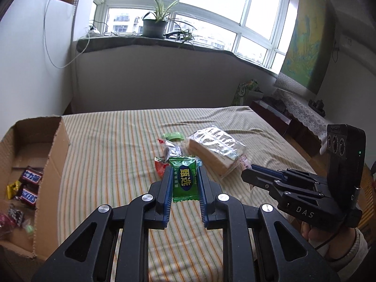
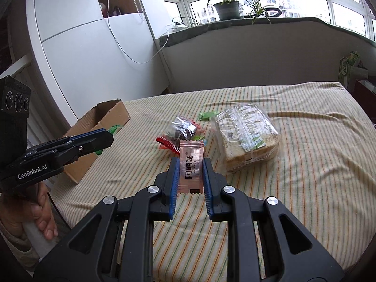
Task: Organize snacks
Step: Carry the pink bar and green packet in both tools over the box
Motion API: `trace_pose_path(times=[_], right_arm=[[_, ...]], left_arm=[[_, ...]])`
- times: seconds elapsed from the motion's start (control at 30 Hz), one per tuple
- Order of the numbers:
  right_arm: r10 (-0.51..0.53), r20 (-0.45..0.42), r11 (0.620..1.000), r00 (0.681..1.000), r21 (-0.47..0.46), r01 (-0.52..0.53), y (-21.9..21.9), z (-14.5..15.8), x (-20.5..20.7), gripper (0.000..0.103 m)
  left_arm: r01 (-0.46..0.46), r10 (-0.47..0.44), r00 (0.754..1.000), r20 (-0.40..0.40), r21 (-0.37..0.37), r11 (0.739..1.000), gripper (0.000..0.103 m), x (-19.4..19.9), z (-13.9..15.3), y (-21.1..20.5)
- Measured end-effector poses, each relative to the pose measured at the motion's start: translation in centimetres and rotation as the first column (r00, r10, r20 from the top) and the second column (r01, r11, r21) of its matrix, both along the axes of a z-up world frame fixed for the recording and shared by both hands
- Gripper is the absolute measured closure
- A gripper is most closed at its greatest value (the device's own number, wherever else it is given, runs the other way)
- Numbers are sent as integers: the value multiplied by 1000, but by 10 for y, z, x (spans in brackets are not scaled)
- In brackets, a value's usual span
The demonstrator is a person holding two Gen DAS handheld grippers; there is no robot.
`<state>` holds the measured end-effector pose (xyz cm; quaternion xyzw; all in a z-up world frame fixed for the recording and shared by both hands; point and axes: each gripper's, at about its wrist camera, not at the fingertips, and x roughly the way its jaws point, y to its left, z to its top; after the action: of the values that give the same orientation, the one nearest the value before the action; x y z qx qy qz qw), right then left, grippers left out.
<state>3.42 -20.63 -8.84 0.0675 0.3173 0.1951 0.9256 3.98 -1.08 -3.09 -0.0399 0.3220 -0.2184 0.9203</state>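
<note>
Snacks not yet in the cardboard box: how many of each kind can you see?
Green packet, in left gripper: 1
Pink packet, in right gripper: 1
Bread bag: 1
Small loose ones (clear-wrapped sweet, red sweet, light green sweet): 3 clearly seen
Total: 6

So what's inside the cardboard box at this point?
In the cardboard box, the left wrist view shows two Snickers bars, a yellow-wrapped candy and a few other small wrapped sweets. The box wall hides the rest.

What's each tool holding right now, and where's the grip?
Left tool pinches the green candy packet across its long side edges, mid-length. Right tool pinches the pink sachet likewise.
</note>
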Motion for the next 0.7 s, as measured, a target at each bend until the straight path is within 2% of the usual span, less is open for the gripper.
trace_pose_path(times=[0.37, 0.7], right_arm=[[12, 68, 1000, 998, -26, -11, 14, 28, -30, 83], [74, 75, 995, 994, -74, -68, 56, 39, -26, 83]], left_arm=[[-32, 34, 997, 67, -28, 999, 85, -34, 19, 19], [-115, 120, 990, 75, -78, 990, 85, -35, 14, 69]])
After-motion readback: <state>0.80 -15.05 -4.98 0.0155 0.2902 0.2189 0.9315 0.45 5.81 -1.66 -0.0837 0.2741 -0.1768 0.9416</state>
